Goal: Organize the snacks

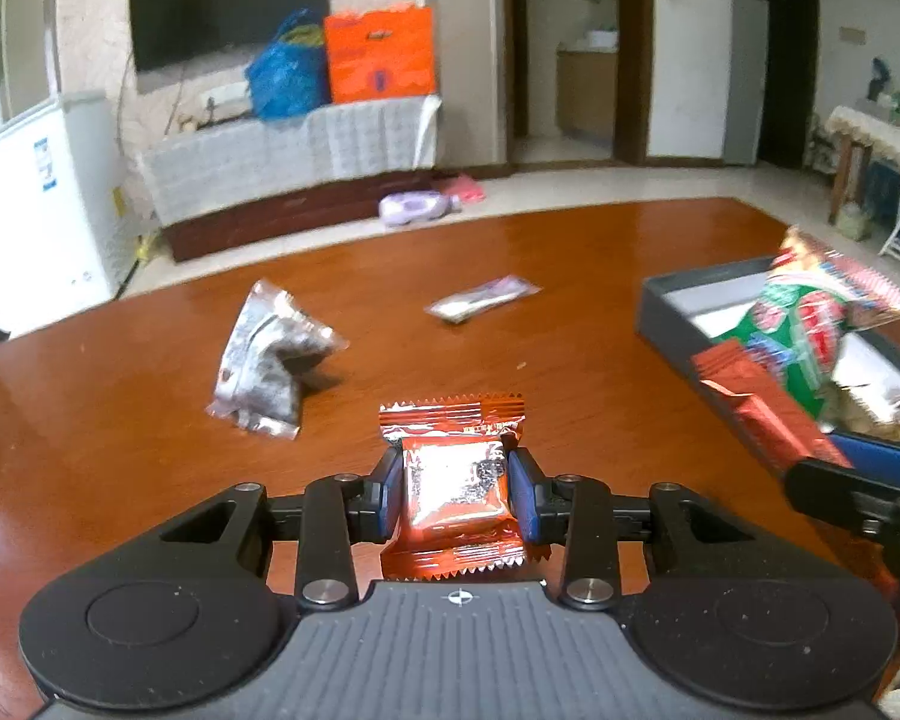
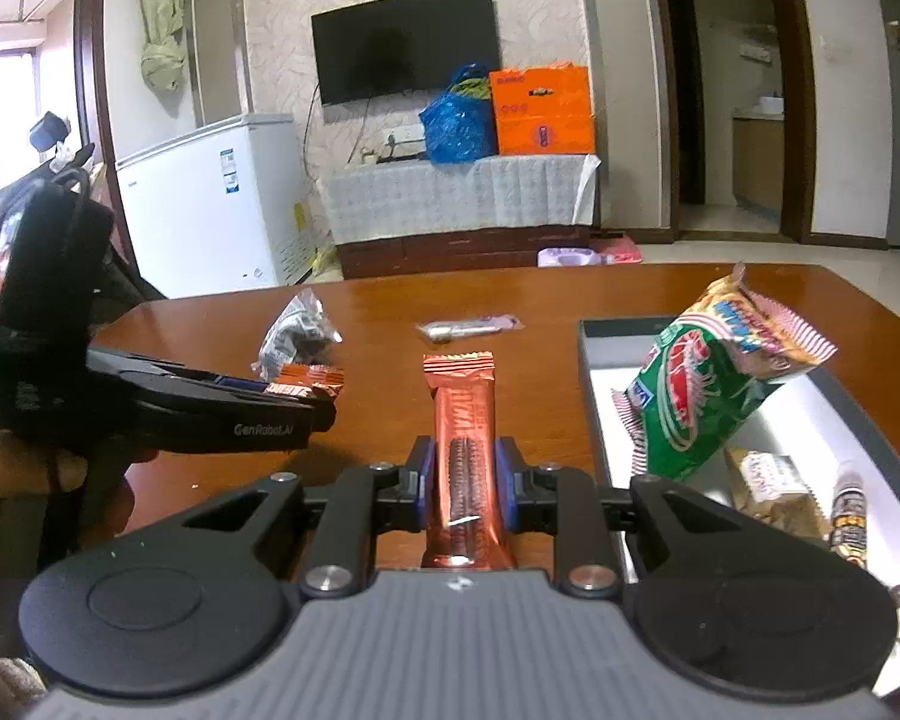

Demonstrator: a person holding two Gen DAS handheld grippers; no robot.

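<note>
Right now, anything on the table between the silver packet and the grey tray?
Only the clear-wrapped packet lies there on the table, towards the far edge, between the silver packet and the grey tray. The right wrist view shows it best.

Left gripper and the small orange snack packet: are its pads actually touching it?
Touching. In the left wrist view, both blue pads of the left gripper press against the sides of the small orange snack packet, with no gap on either side.

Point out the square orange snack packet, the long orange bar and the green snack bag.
square orange packet [image 1: 453,489], left wrist view, shiny centre.
long orange bar [image 2: 462,420], right wrist view, upper middle.
green snack bag [image 2: 696,408], right wrist view, green front.
</note>
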